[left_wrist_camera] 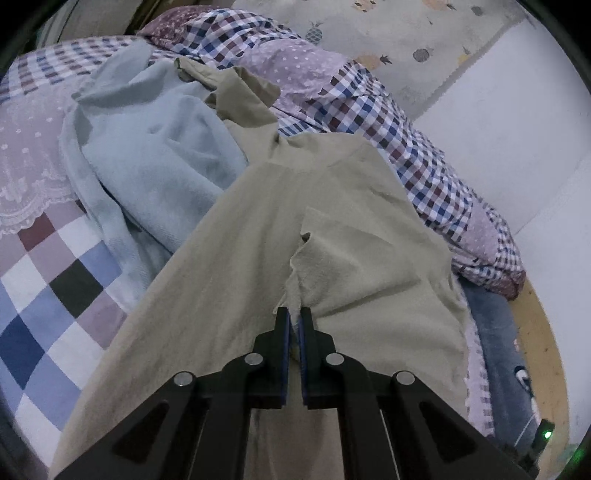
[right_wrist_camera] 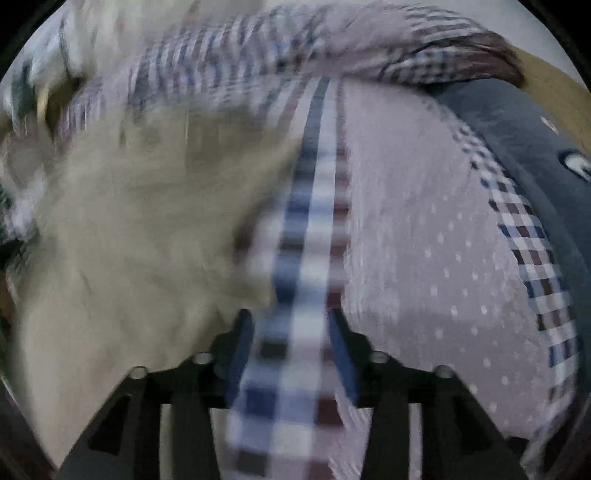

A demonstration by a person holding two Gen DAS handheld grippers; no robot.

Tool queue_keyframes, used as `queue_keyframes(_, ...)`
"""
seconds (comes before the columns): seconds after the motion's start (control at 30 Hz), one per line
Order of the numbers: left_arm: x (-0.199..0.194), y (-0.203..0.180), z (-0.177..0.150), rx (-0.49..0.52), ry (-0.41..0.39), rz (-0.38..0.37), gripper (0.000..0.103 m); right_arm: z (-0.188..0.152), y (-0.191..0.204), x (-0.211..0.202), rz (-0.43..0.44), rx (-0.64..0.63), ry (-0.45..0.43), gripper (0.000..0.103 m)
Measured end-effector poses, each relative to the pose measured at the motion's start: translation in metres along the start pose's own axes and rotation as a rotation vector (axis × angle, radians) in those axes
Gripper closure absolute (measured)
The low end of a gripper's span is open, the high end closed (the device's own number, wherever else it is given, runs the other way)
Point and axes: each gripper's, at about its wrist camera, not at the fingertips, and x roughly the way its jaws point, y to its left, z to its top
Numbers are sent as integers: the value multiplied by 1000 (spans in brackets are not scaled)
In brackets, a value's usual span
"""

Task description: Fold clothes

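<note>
The left gripper (left_wrist_camera: 294,314) is clenched on an edge of the crumpled khaki cotton garment (left_wrist_camera: 258,229), which trails ahead over the checked quilt (left_wrist_camera: 55,266); the right gripper (right_wrist_camera: 290,319), blurred, seems released, garment to its left

Bedspread (left_wrist_camera: 55,280): patchwork of large blue, white, lilac and dark squares, with a lilac dotted panel edged in lace
Quilt (left_wrist_camera: 332,99): bunched in a ridge along the far side of the bed, small blue, maroon and white checks with lilac dotted patches
Wall (left_wrist_camera: 498,140): plain white, behind the quilt
Wallpaper (left_wrist_camera: 388,33): pale, printed with small pineapples, above the white wall
Bed frame (left_wrist_camera: 546,339): wooden edge, yellowish, at the right
Dark fabric (left_wrist_camera: 495,332): blue-grey, between bedspread and frame, bearing a small white mark
Right view: blurred; checked strip (right_wrist_camera: 306,258) down the middle, lilac dotted cloth to its right
</note>
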Motion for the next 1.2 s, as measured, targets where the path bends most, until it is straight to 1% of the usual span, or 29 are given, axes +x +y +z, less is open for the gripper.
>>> queue_keyframes(0.07, 1, 3, -1, -6, -7, -11, 99, 25, -1, 1, 70, 37, -74, 44)
queue_keyframes(0.1, 1, 4, -2, -6, -11, -15, 99, 38, 0, 4, 89, 43, -103, 44)
queue_keyframes(0.17, 3, 6, -3, -2, -16, -20, 99, 69, 5, 22, 64, 8, -114, 44)
queue_keyframes(0.27, 5, 7, -2, -1, -12, -26, 99, 115, 1, 60, 23, 11, -75, 44)
queue_keyframes(0.33, 5, 8, -1, -9, -8, -35, 99, 141, -8, 87, -1, 16, -29, 44)
queue_keyframes(0.43, 4, 10, 0, -15, -7, -45, 99, 171, -25, 133, 36, 61, 56, 44)
queue_keyframes(0.5, 2, 11, 0, -25, -22, -50, 99, 180, -33, 152, 49, 82, 91, 44)
queue_keyframes(0.6, 1, 10, 0, -23, -28, -47, 99, 183, -40, 176, 103, 100, 137, 44)
queue_keyframes(0.67, 2, 11, 0, -23, -27, -48, 99, 182, -38, 187, 117, 93, 166, 42)
queue_keyframes(0.7, 2, 10, 1, -23, -26, -48, 99, 182, -36, 191, 120, 84, 174, 44)
queue_keyframes(0.73, 2, 10, 1, -23, -26, -47, 99, 183, -32, 191, 123, 61, 169, 47)
queue_keyframes(0.77, 2, 10, 1, -22, -28, -46, 99, 185, -27, 189, 115, 37, 159, 83)
queue_keyframes(0.8, 1, 9, 1, -19, -31, -43, 99, 189, -23, 181, 44, 10, 132, 100)
queue_keyframes(0.87, -3, 7, 1, -11, -54, -37, 100, 196, -14, 167, -97, -44, 76, 100)
queue_keyframes(0.93, -11, 1, 2, 5, -103, -40, 100, 204, -7, 151, -235, -91, 14, 100)
queue_keyframes(0.97, -12, -5, 3, 27, -113, -38, 100, 210, -7, 142, -286, -92, -24, 100)
queue_keyframes(1.03, -7, -11, 2, 66, -90, -8, 100, 219, -3, 144, -357, -98, -38, 99)
queue_keyframes(1.07, -2, -9, 0, 68, -71, 0, 100, 220, 0, 150, -389, -120, -30, 89)
queue_keyframes(1.1, 2, -7, -1, 67, -57, 4, 100, 220, 3, 156, -421, -136, -18, 78)
queue_keyframes(1.13, 2, -5, -1, 60, -50, -1, 100, 218, 5, 163, -452, -139, 1, 69)
queue_keyframes(1.17, 2, -3, 0, 55, -46, -7, 100, 216, 7, 169, -483, -142, 21, 53)
queue_keyframes(1.2, 1, -3, 0, 59, -44, -7, 99, 214, 7, 172, -508, -139, 30, 44)
